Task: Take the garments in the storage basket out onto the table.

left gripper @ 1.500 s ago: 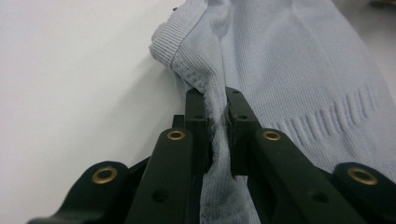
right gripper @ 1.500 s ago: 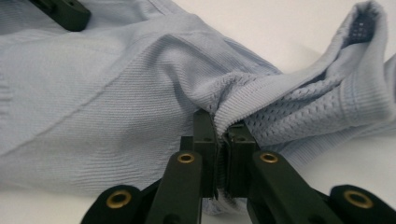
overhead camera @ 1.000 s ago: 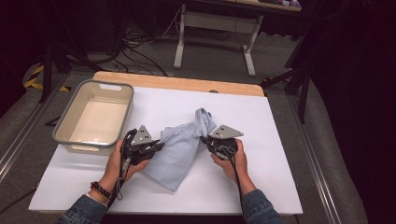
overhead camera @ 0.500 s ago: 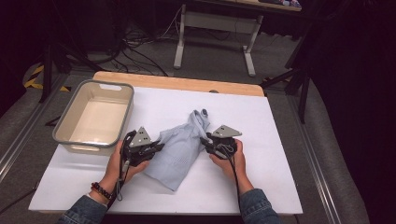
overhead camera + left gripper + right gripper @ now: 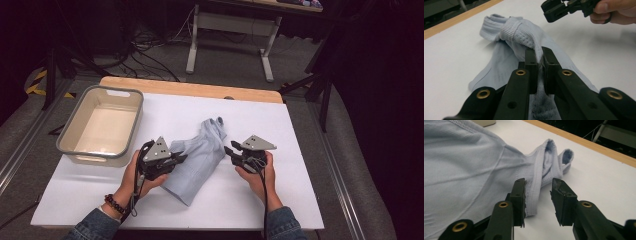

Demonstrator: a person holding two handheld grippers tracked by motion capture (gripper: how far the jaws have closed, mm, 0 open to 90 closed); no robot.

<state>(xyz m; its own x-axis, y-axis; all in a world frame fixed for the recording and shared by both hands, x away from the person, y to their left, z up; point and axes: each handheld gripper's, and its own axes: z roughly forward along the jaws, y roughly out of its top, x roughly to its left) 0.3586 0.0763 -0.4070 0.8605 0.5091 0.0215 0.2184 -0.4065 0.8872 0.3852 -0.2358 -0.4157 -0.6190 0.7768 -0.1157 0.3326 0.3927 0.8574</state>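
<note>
— Where is the garment (image 5: 197, 157) found relative to each claw?

— It is stretched between them, its long axis slanting away from the left claw (image 5: 538, 62) toward the cuffed end. A ribbed fold is clenched in the left claw. The right claw (image 5: 538, 195), whose jaws have just been opening, is released; a ribbed hem is seen in its gap, unpressed.

— Which claw is nearer for a regrasp?

— The right one is judged nearer: the hem is straight ahead of it on the table (image 5: 300, 150).
</note>
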